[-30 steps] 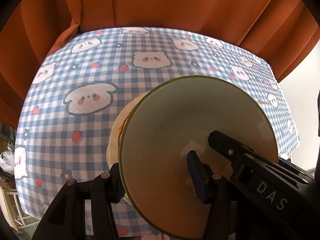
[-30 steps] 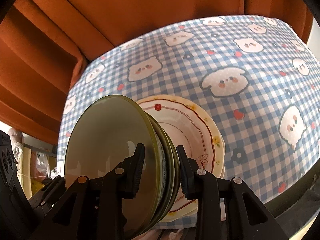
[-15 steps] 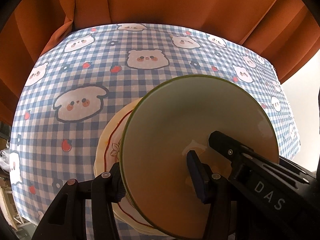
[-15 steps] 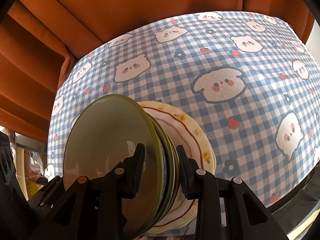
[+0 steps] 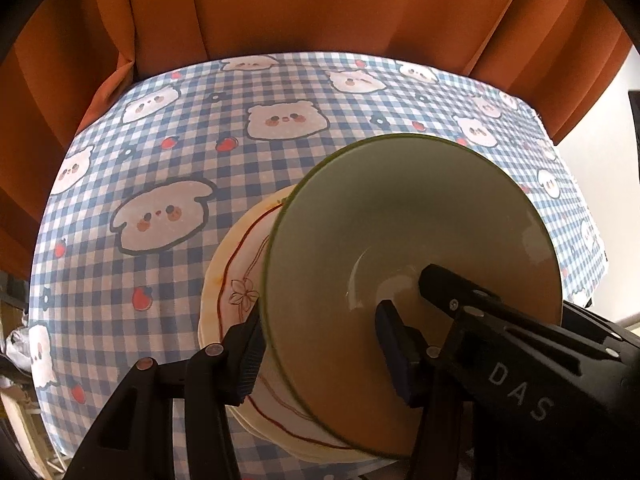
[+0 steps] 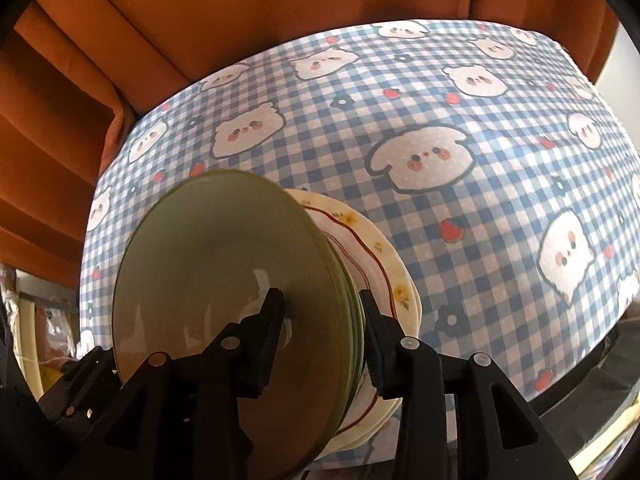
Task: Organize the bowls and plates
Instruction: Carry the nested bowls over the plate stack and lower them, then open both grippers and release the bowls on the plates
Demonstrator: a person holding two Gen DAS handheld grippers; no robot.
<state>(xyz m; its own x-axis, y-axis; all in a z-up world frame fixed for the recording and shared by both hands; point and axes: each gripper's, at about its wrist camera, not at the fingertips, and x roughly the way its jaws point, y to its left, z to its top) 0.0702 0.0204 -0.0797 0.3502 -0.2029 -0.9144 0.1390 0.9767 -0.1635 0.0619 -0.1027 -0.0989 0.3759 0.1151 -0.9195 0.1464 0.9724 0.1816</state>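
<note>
A stack of nested green bowls [image 5: 400,232] sits on cream plates with a red line and flowers [image 5: 236,276], on the checked tablecloth. My left gripper [image 5: 322,352] straddles the stack's near wall, one pad outside above the plates and one inside the top bowl. It is still gripping, though its jaws are starting to open. From the other side my right gripper [image 6: 324,320] straddles the green bowls [image 6: 224,264] over the cream plates [image 6: 384,264]. Its jaws are opening, with the wall between them. The right gripper's black finger [image 5: 444,284] shows inside the bowl.
The blue-and-white checked tablecloth [image 6: 460,128], printed with bears and strawberries, stretches away beyond the stack. Orange curtains [image 5: 320,4] hang right behind the table's far edge. The table's right edge [image 5: 592,240] drops off near a pale wall.
The right gripper's fingers have spread a little wider around the bowl wall. More of the cream plates now shows beside the green bowls. Both views have shifted slightly over the tablecloth.
</note>
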